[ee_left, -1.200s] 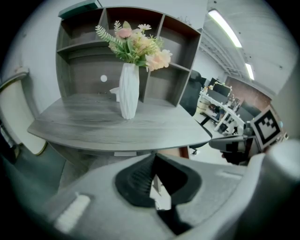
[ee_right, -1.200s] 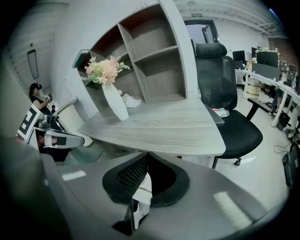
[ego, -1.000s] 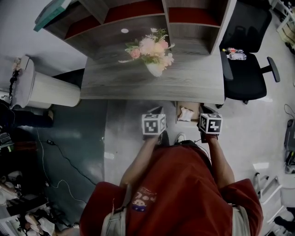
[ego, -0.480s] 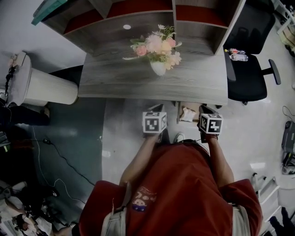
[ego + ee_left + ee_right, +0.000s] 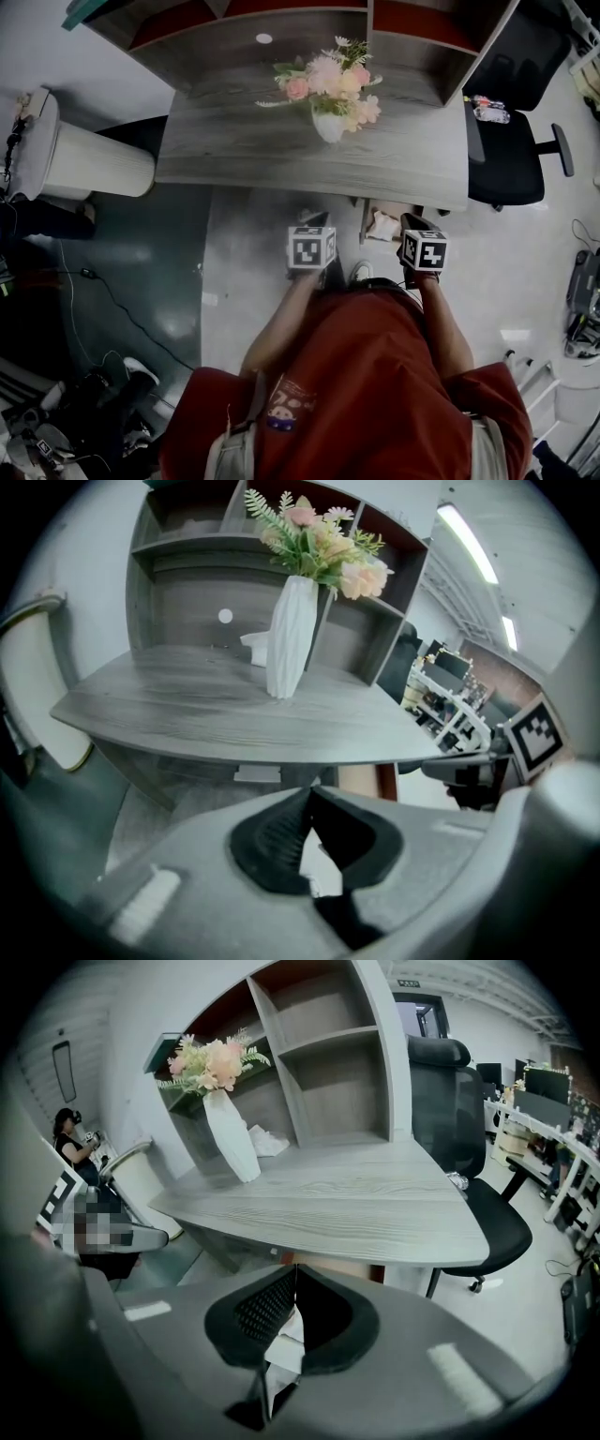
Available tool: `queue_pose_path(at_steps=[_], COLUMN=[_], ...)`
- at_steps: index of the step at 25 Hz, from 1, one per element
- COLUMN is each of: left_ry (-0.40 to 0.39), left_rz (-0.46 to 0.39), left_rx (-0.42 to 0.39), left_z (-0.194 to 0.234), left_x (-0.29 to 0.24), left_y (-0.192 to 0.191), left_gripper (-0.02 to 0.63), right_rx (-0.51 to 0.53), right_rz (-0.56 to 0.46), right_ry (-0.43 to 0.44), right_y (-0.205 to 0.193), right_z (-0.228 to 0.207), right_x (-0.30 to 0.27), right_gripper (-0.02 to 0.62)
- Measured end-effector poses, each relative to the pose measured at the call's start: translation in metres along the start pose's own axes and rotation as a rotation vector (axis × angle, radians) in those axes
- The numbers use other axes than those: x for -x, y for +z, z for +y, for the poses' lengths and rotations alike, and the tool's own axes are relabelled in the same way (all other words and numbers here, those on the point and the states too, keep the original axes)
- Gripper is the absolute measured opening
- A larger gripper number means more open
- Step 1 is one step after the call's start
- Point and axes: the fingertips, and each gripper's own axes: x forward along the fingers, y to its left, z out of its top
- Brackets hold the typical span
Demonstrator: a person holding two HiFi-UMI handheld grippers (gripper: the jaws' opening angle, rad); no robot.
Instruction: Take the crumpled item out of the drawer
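One crumpled white item (image 5: 382,226), wood-grain desk (image 5: 234,150)

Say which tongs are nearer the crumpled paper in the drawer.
Right. The right tongs sit just right of the crumpled paper; the left tongs are farther off, to its left.

Vase (image 5: 328,127) on desk (image 5: 234,150), chair (image 5: 506,150) at right — crumpled item (image 5: 382,226) in drawer (image 5: 401,213) below.

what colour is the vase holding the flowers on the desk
White, with a ribbed surface. The vase shows best in the left gripper view.
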Motion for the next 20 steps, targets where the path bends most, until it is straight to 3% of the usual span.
queue_pose_path(at_steps=[20], left_ry=[-0.004], left_rz=[0.064], left_rx=[0.024], left_z=[0.018], left_x=[-0.027], left_y=[-0.023], left_gripper=[-0.002], right_rx=[0.011], right_rz=[0.072], right_ry=[0.029], right_y=[-0.031], right_z=[0.002], right_x=[-0.047], right_gripper=[0.014])
